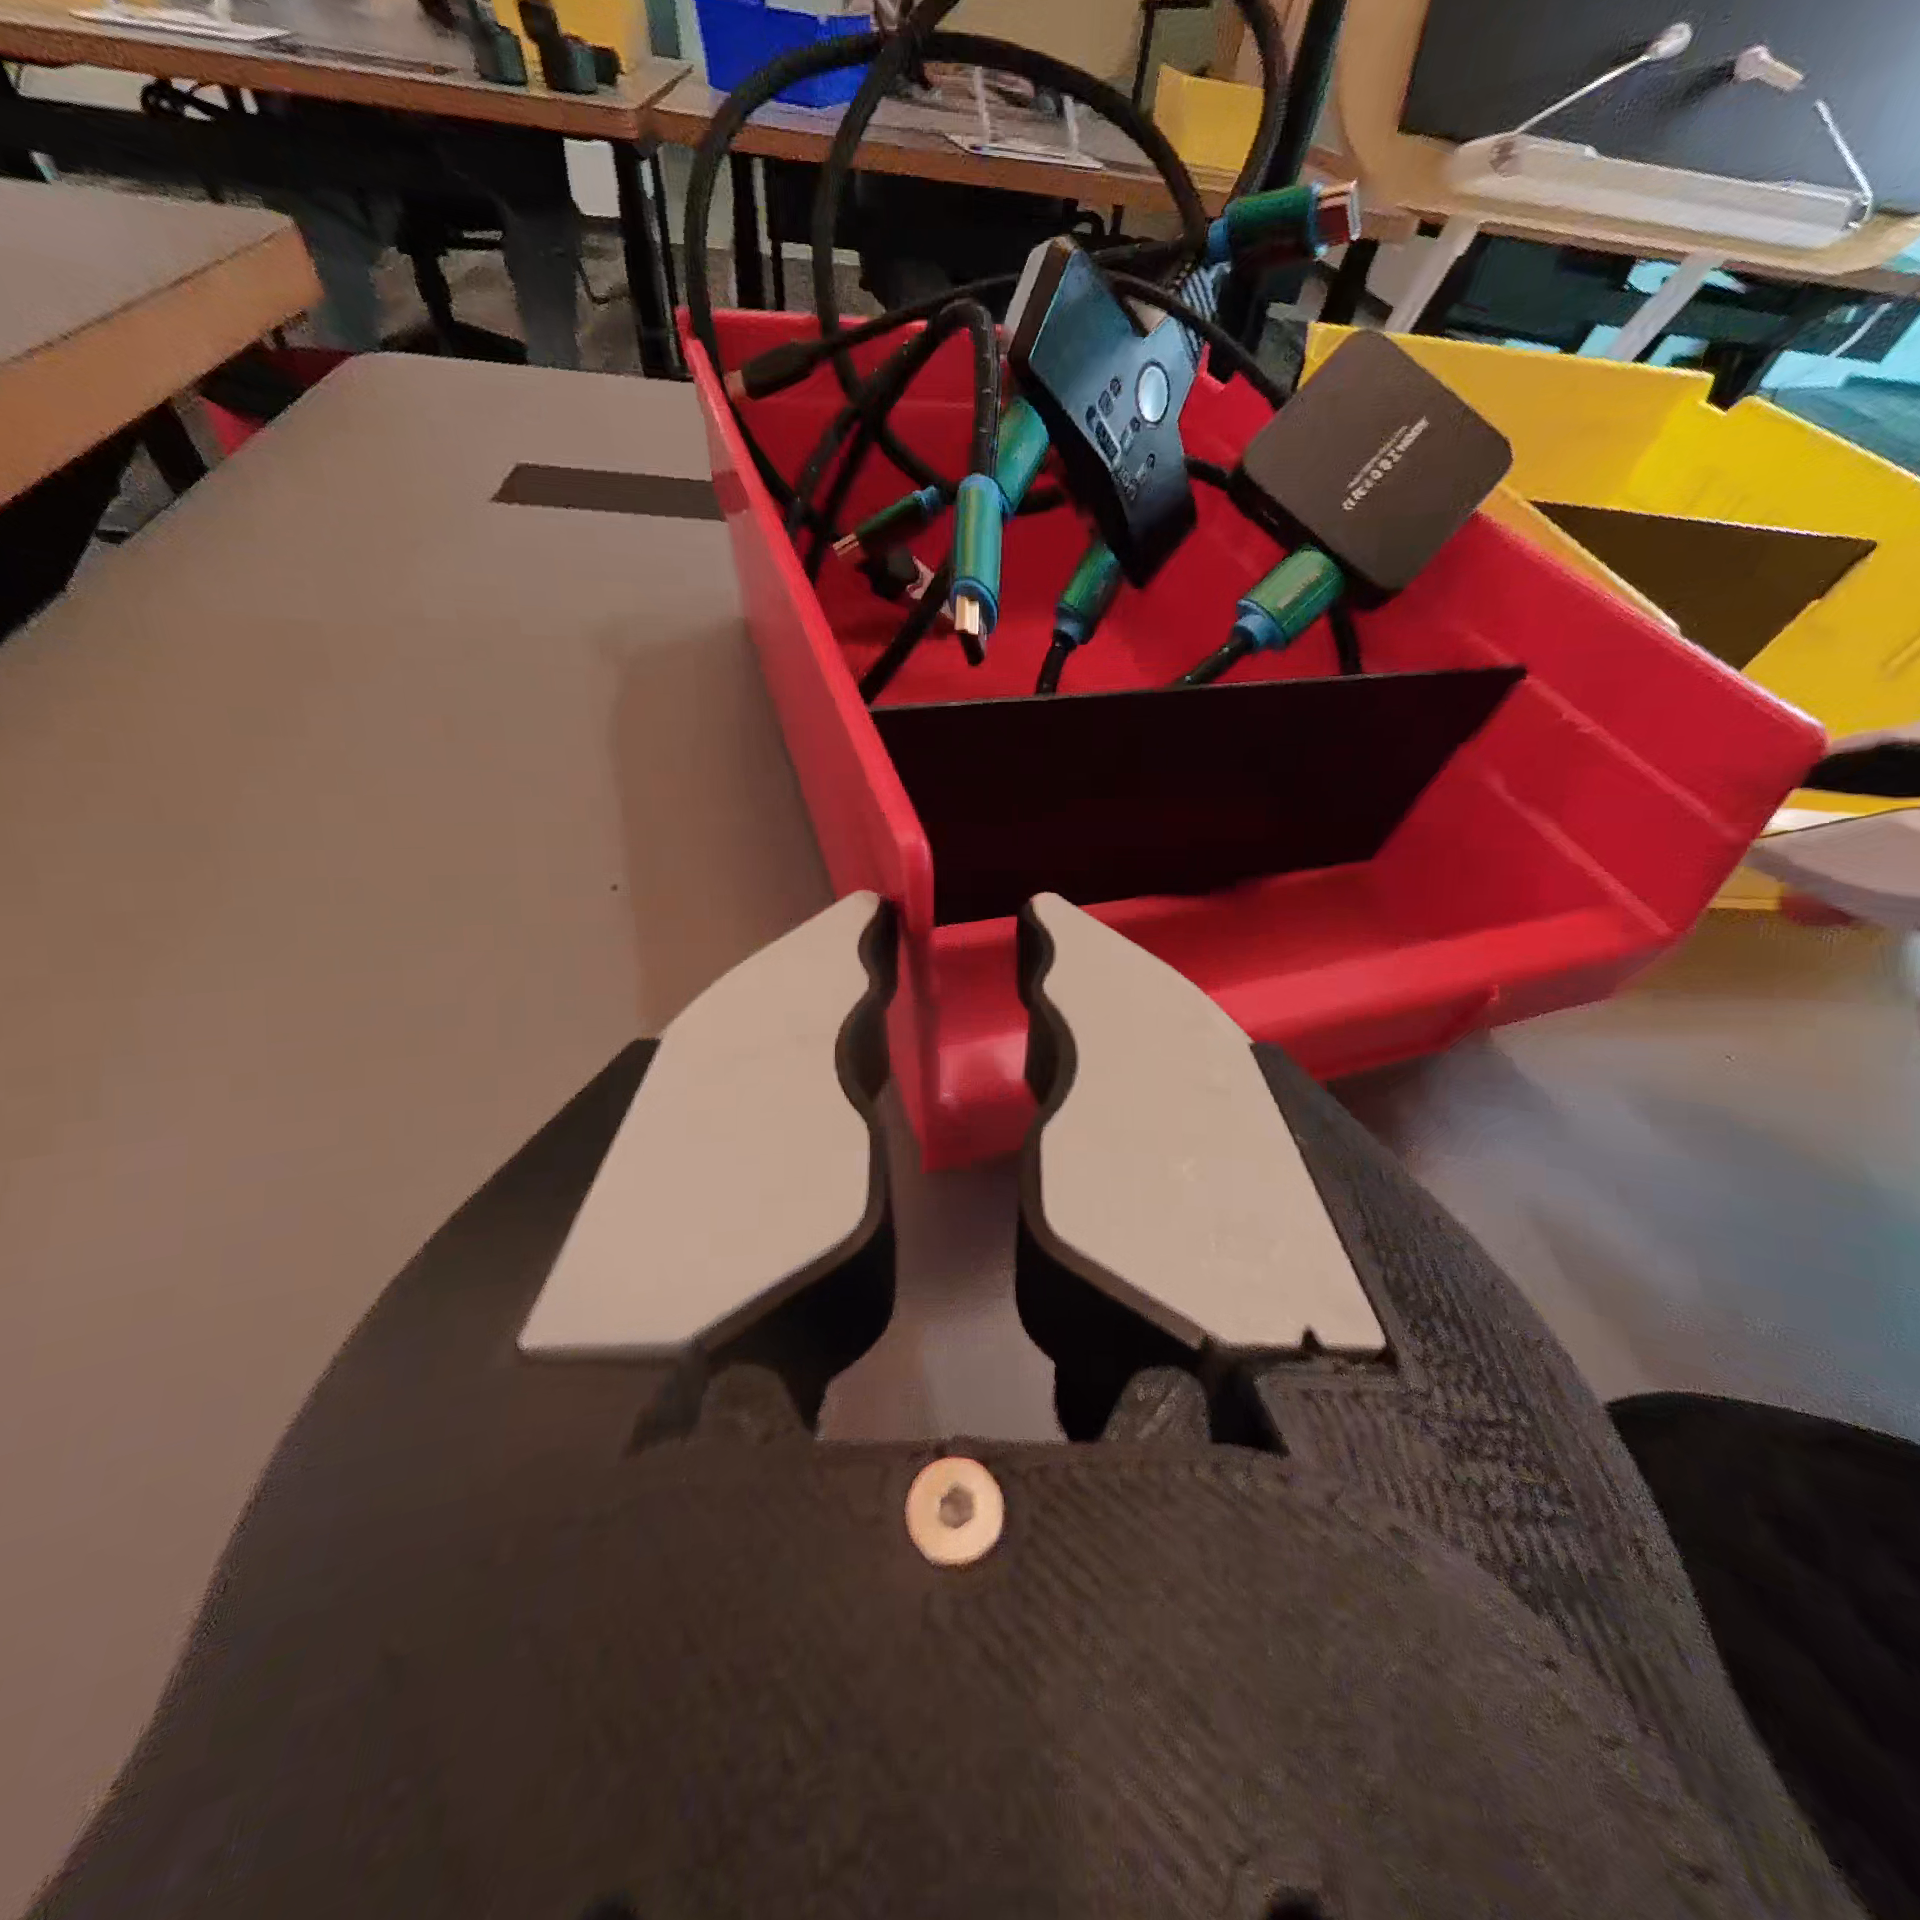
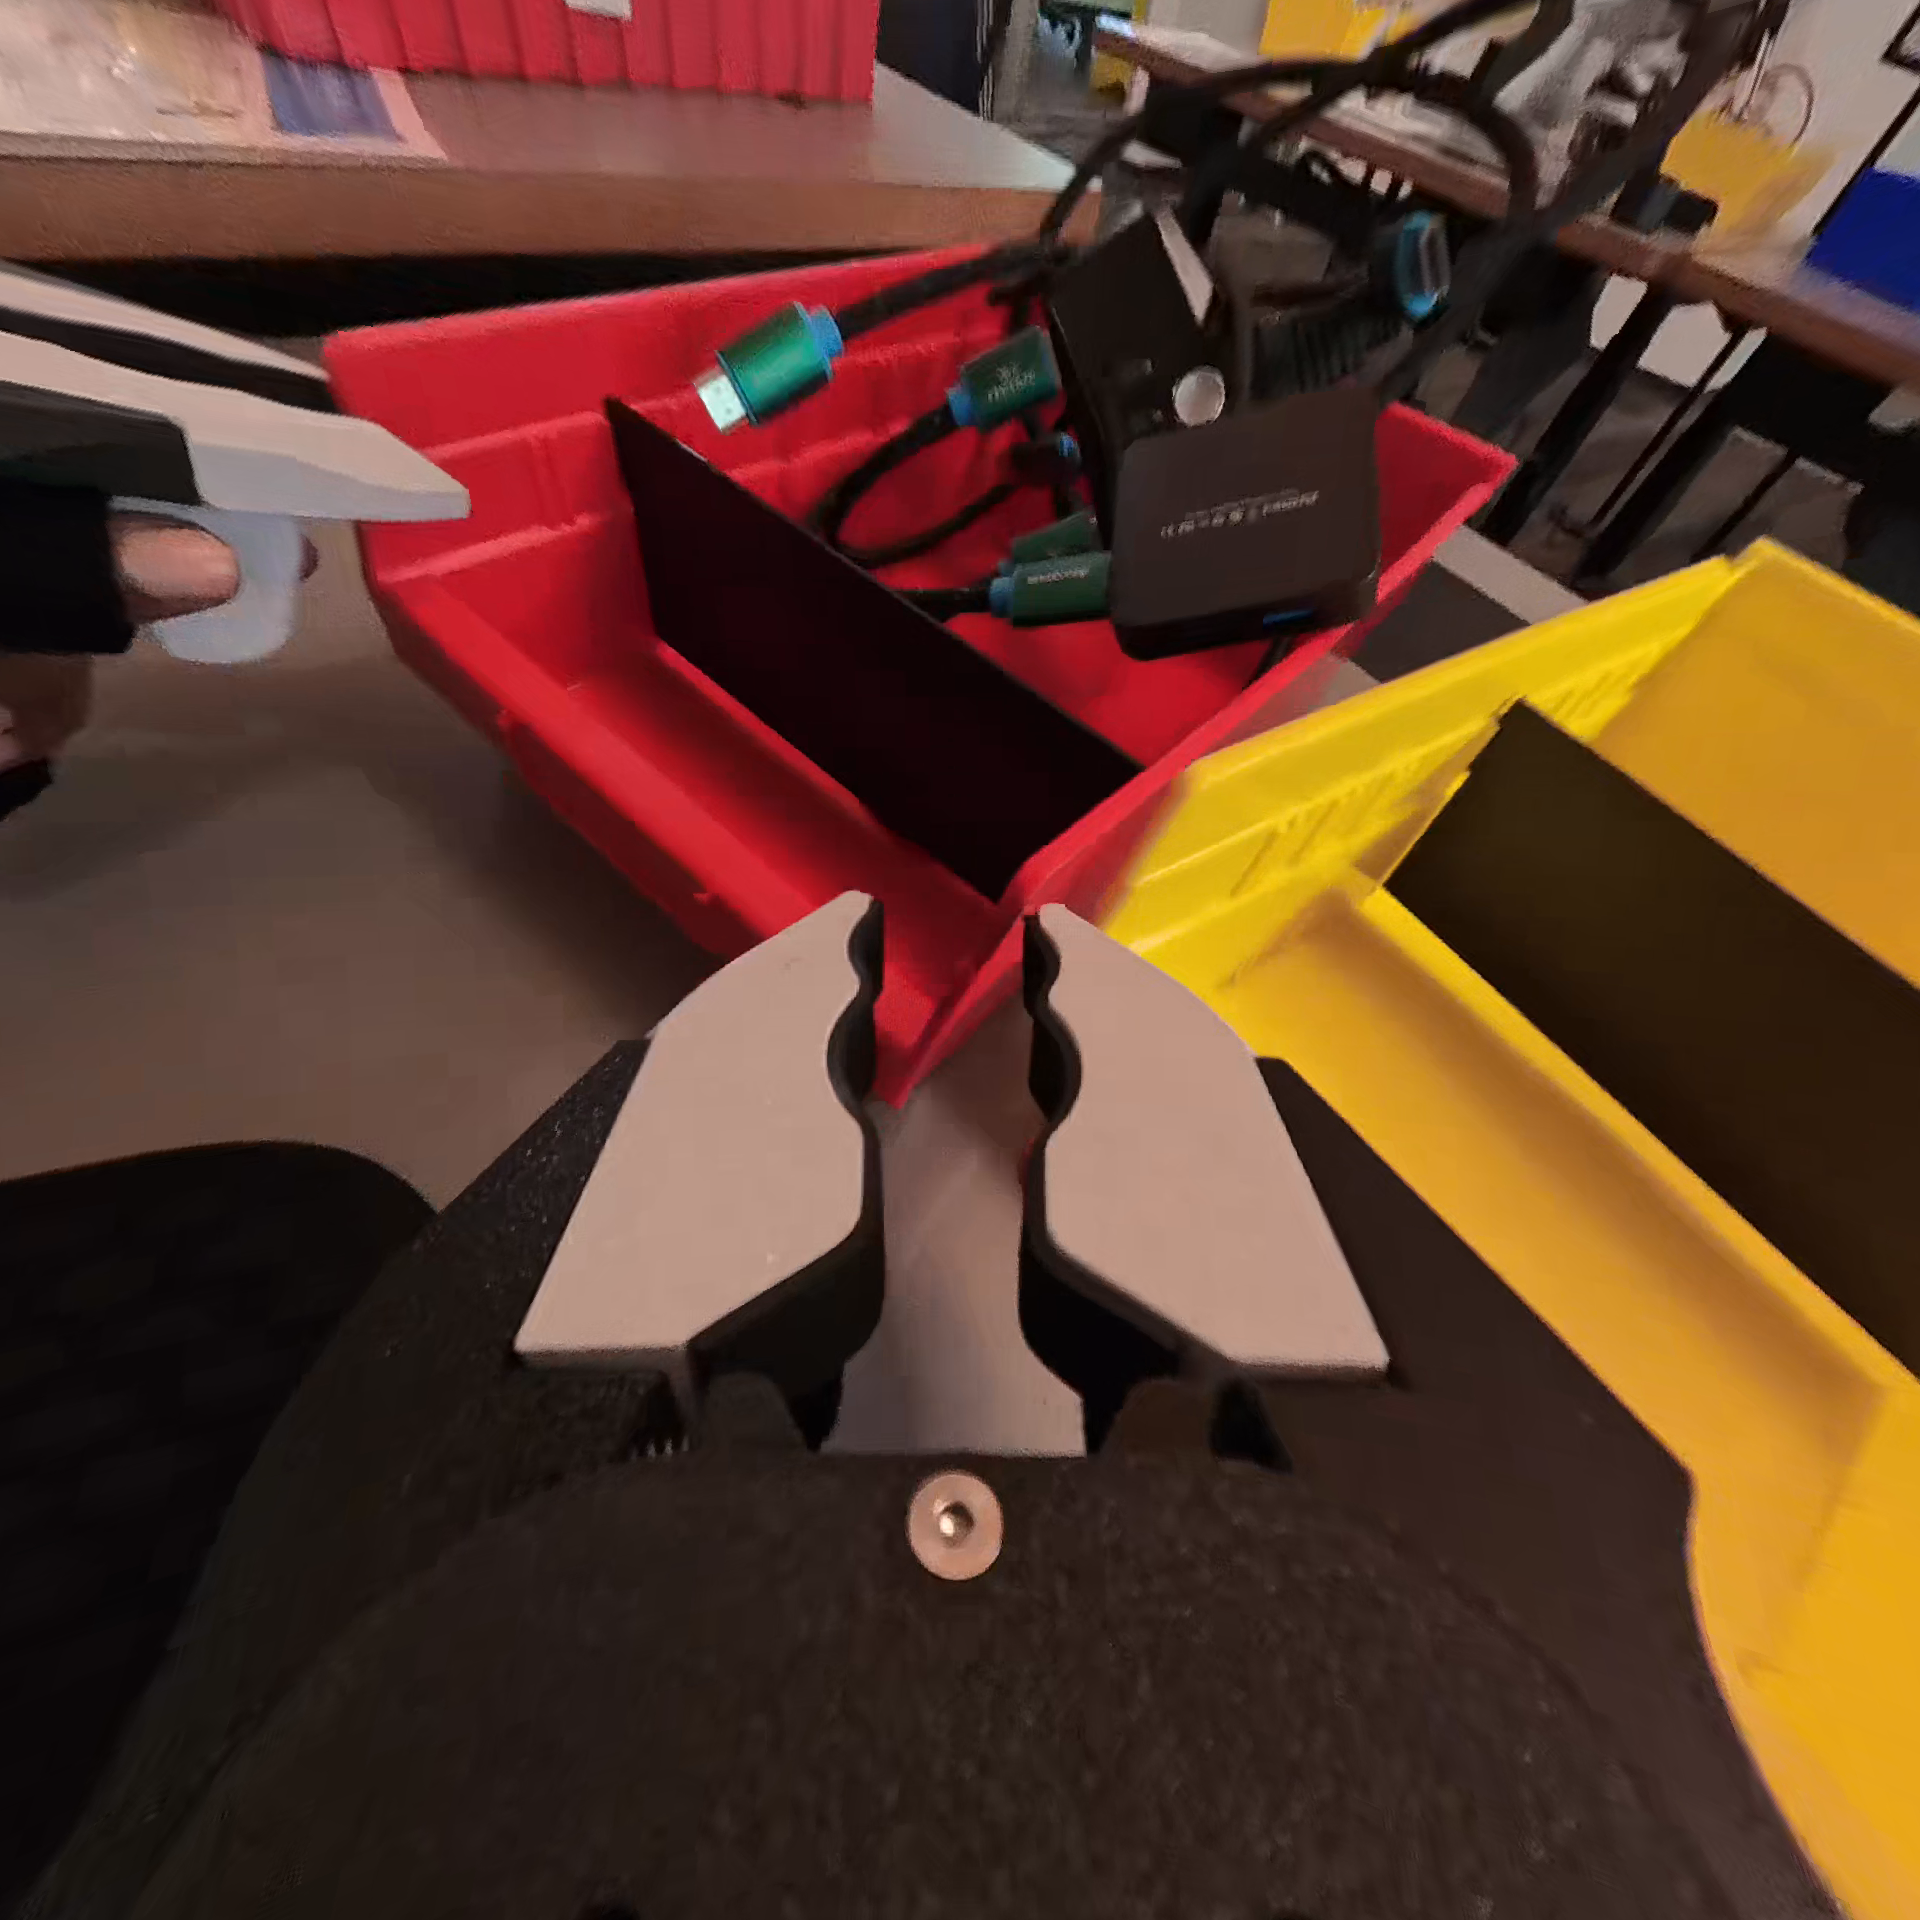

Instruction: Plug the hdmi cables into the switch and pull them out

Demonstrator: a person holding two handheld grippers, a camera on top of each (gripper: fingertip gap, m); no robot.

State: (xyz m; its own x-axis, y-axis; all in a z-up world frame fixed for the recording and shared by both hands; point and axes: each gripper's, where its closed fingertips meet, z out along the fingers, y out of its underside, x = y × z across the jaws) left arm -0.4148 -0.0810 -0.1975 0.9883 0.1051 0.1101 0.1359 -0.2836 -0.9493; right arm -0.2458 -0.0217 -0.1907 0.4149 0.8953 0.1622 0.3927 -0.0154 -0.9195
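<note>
A red bin (image 1: 1351, 997) stands on the grey table, split by a black divider (image 1: 1164, 790). Its far compartment holds a black switch with a round button (image 1: 1112, 416), a square black switch (image 1: 1371, 468) and several black HDMI cables with green plugs. One plug (image 1: 977, 561) lies free; another (image 1: 1283, 608) sits at the square switch's edge. My left gripper (image 1: 956, 925) is open and empty at the bin's near left corner. My right gripper (image 2: 956, 914) is open and empty at the bin's (image 2: 582, 727) near right corner. The square switch (image 2: 1247, 520) and a free plug (image 2: 774, 364) show there too.
A yellow bin (image 2: 1351, 1039) with a black divider (image 2: 1662, 935) touches the red bin's right side. The left gripper's finger (image 2: 312, 468) and a gloved hand (image 2: 177, 571) show left of the red bin. A black tape strip (image 1: 613, 494) lies on the table. Other tables stand behind. Across from one pair of fingers to the other is roughly 20 cm.
</note>
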